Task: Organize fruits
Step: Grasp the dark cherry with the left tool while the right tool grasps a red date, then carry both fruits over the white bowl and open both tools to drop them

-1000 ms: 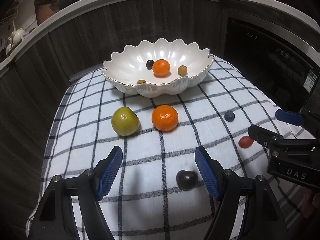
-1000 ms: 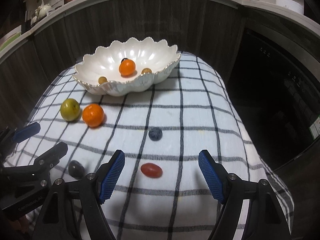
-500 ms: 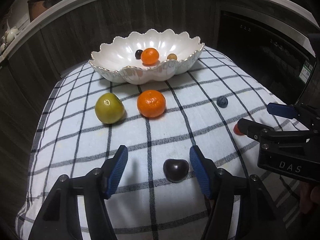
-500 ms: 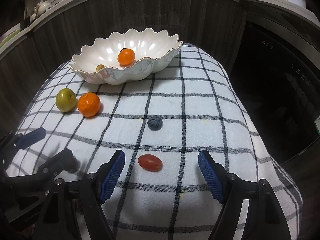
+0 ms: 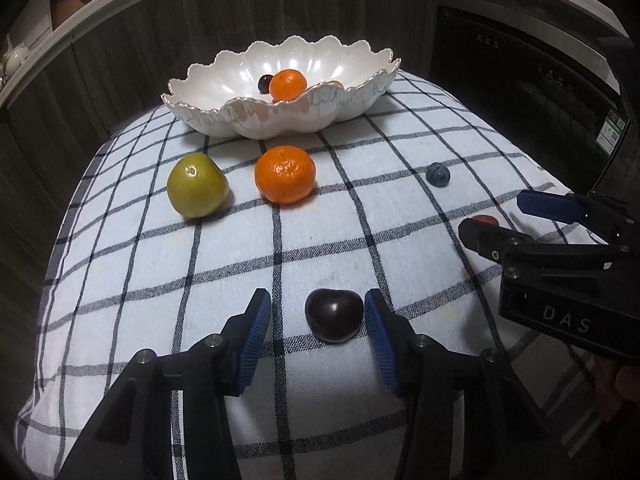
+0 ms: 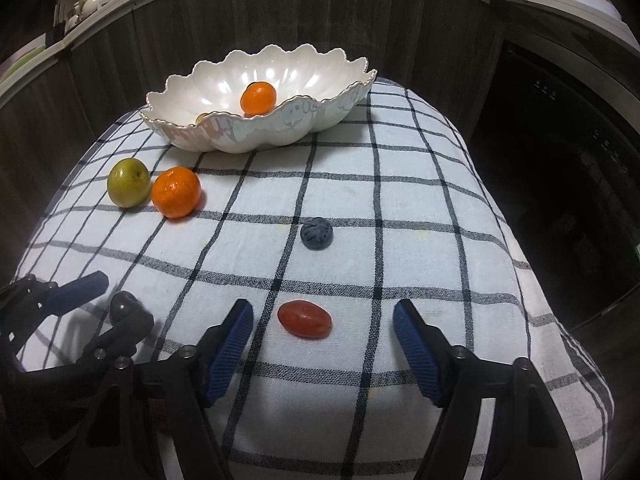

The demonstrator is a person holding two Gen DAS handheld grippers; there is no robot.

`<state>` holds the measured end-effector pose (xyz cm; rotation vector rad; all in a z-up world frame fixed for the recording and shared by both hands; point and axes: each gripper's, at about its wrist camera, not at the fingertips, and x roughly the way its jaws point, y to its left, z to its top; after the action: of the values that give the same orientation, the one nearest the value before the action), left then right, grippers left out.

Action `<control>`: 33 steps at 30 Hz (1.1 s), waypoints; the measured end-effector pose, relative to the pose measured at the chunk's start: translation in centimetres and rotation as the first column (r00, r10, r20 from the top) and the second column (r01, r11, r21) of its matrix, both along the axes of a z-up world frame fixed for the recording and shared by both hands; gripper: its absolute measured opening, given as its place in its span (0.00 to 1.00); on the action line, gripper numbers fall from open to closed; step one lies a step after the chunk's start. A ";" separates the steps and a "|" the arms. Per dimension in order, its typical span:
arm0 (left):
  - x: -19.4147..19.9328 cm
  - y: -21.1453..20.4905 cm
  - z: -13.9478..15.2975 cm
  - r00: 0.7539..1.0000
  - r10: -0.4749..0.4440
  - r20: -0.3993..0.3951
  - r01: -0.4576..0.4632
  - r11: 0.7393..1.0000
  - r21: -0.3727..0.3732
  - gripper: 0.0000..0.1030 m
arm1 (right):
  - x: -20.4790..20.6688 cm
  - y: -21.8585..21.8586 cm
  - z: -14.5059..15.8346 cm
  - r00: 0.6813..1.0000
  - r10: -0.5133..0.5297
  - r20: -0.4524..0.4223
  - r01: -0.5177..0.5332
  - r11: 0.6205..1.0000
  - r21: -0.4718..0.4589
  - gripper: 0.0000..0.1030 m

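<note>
A white scalloped bowl (image 5: pixel 224 120) (image 6: pixel 224 140) holds an orange and a few small fruits. On the checked cloth lie a green fruit (image 5: pixel 197 190) (image 6: pixel 129 182), an orange (image 5: pixel 285 174) (image 6: pixel 176 192), a blueberry (image 5: pixel 437 174) (image 6: pixel 316 233), a red tomato (image 6: pixel 304 319) (image 5: pixel 485 219) and a dark cherry (image 5: pixel 334 314) (image 6: pixel 122 305). My left gripper (image 5: pixel 317 320) is open around the cherry, the right pad touching it. My right gripper (image 6: pixel 323 324) is open, with the tomato between its fingers nearer the left one.
The cloth-covered table (image 6: pixel 420 200) drops off at both sides. Dark cabinets (image 5: pixel 340 12) stand behind the bowl and a dark appliance front (image 6: pixel 560 180) stands at the right. In the left wrist view the right gripper's body (image 5: pixel 560 276) fills the right side.
Both grippers have moved forward and down toward the cloth. The left jaws have narrowed around the cherry. The tomato now lies between the right fingers.
</note>
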<state>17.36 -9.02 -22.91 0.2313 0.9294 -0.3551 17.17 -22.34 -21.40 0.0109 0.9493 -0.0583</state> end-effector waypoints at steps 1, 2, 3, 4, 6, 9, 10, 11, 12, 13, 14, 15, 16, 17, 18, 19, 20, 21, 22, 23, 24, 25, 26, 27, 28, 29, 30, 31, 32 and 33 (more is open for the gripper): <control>0.0 0.0 -0.1 1.000 -0.001 -0.005 0.001 1.000 -0.004 0.45 | 0.1 0.1 -0.1 1.000 0.003 -0.002 -0.003 1.000 -0.001 0.64; 0.1 0.0 -0.1 1.000 -0.003 -0.010 0.003 1.000 -0.010 0.45 | 0.0 0.1 -0.1 1.000 0.005 -0.003 -0.005 1.000 -0.001 0.63; 0.0 0.0 -0.2 1.000 -0.006 -0.012 0.006 1.000 -0.014 0.44 | 0.1 0.2 -0.3 1.000 0.008 -0.008 -0.008 1.000 -0.002 0.58; 0.0 0.0 -0.2 1.000 -0.009 -0.013 0.009 1.000 -0.015 0.43 | 0.2 0.3 -0.4 1.000 0.010 -0.010 -0.010 1.000 -0.003 0.54; 0.0 -0.1 -0.3 1.000 -0.016 -0.014 0.016 1.000 -0.019 0.40 | 0.2 0.4 -0.6 1.000 0.017 -0.016 -0.017 1.000 -0.002 0.50; 0.0 -0.2 -0.3 1.000 -0.020 -0.011 0.019 1.000 -0.019 0.39 | 0.3 0.5 -0.9 0.999 0.024 -0.027 -0.024 1.000 0.001 0.45; 0.0 -0.3 -0.3 1.000 -0.020 -0.012 0.020 1.000 -0.020 0.39 | 0.3 0.6 -1.0 0.999 0.025 -0.029 -0.025 1.000 0.002 0.43; 0.0 -0.2 -0.3 1.000 -0.020 -0.012 0.020 1.000 -0.021 0.38 | 0.3 0.5 -1.0 0.999 0.026 -0.031 -0.025 1.000 0.003 0.42; 0.0 -0.3 -0.3 1.000 -0.022 -0.011 0.022 0.999 -0.023 0.37 | 0.3 0.5 -1.1 0.999 0.026 -0.033 -0.026 1.000 0.006 0.40; 0.0 -0.3 -0.3 1.000 -0.024 -0.012 0.024 0.999 -0.024 0.36 | 0.3 0.5 -1.1 0.999 0.027 -0.033 -0.027 1.000 0.009 0.39; 0.0 -0.3 -0.3 1.000 -0.027 -0.011 0.027 0.999 -0.025 0.34 | 0.3 0.5 -1.1 0.999 0.028 -0.031 -0.028 1.000 0.010 0.38; -0.1 -0.4 -0.3 0.999 -0.033 -0.009 0.033 0.999 -0.027 0.32 | 0.3 0.6 -1.1 0.999 0.032 -0.031 -0.032 0.999 0.012 0.36; -0.1 -0.5 -0.3 0.999 -0.037 -0.007 0.037 0.999 -0.030 0.32 | 0.2 0.6 -1.1 0.999 0.036 -0.031 -0.036 0.999 0.014 0.33; -0.1 -0.5 -0.3 0.999 -0.040 -0.006 0.039 0.999 -0.033 0.30 | 0.2 0.7 -1.1 0.999 0.043 -0.031 -0.042 0.999 0.018 0.31; -0.1 -0.5 -0.3 0.999 -0.041 -0.007 0.041 0.999 -0.036 0.29 | 0.2 0.8 -1.1 0.998 0.046 -0.030 -0.045 0.999 0.018 0.30; -0.1 -0.5 -0.3 0.999 -0.042 -0.008 0.041 0.998 -0.039 0.29 | 0.3 0.9 -1.1 0.998 0.049 -0.030 -0.049 0.999 0.019 0.30; 0.0 -0.4 -0.3 0.999 -0.041 -0.008 0.041 0.998 -0.040 0.28 | 0.3 0.9 -1.1 0.998 0.051 -0.029 -0.050 0.999 0.021 0.30; 0.0 -0.4 -0.3 0.999 -0.041 -0.009 0.041 0.998 -0.041 0.28 | 0.3 0.9 -1.1 0.998 0.053 -0.028 -0.052 0.998 0.025 0.30; 0.0 -0.4 -0.2 0.999 -0.041 -0.009 0.040 0.998 -0.041 0.28 | 0.3 0.9 -1.1 0.998 0.055 -0.026 -0.054 0.998 0.029 0.30; 0.0 -0.4 -0.2 0.999 -0.040 -0.009 0.039 0.998 -0.040 0.28 | 0.3 0.9 -1.1 0.998 0.056 -0.025 -0.055 0.998 0.031 0.30; 0.0 -0.4 -0.2 0.999 -0.039 -0.009 0.038 0.998 -0.040 0.28 | 0.3 0.9 -1.0 0.998 0.057 -0.024 -0.056 0.998 0.032 0.30; 0.0 -0.3 -0.2 0.999 -0.038 -0.010 0.038 0.998 -0.042 0.28 | 0.3 0.9 -0.9 0.998 0.058 -0.021 -0.057 0.998 0.032 0.30; 0.0 -0.3 -0.2 0.999 -0.037 -0.011 0.036 0.998 -0.042 0.28 | 0.3 0.9 -0.9 0.998 0.059 -0.017 -0.058 0.998 0.033 0.30; 0.1 -0.2 -0.2 0.999 -0.035 -0.012 0.034 0.999 -0.041 0.28 | 0.2 1.0 -0.8 0.998 0.060 -0.014 -0.059 0.998 0.034 0.30; 0.1 -0.2 -0.1 0.999 -0.033 -0.013 0.033 0.999 -0.041 0.28 | 0.2 1.0 -0.7 0.998 0.060 -0.010 -0.060 0.998 0.034 0.30; 0.1 -0.1 -0.1 0.999 -0.031 -0.013 0.030 0.999 -0.041 0.28 | 0.2 1.0 -0.6 0.998 0.061 -0.009 -0.061 0.998 0.034 0.30; 0.2 0.0 0.0 1.000 -0.026 -0.011 0.025 0.999 -0.041 0.28 | 0.2 1.1 -0.5 0.998 0.063 -0.007 -0.062 0.997 0.034 0.30; 0.2 0.1 0.2 1.000 -0.023 -0.010 0.022 0.999 -0.041 0.28 | 0.2 1.1 -0.4 0.998 0.064 -0.005 -0.064 0.997 0.035 0.30; 0.3 0.2 0.3 1.000 -0.020 -0.008 0.019 0.999 -0.042 0.28 | 0.2 1.2 -0.2 0.998 0.065 -0.002 -0.065 0.997 0.036 0.30; 0.4 0.3 0.4 1.000 -0.017 -0.006 0.017 0.999 -0.042 0.28 | 0.2 1.2 -0.1 0.998 0.066 0.002 -0.066 0.997 0.036 0.30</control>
<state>17.75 -8.76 -22.53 0.1999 0.9257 -0.3909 17.33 -21.13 -21.46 0.0129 0.9494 0.0202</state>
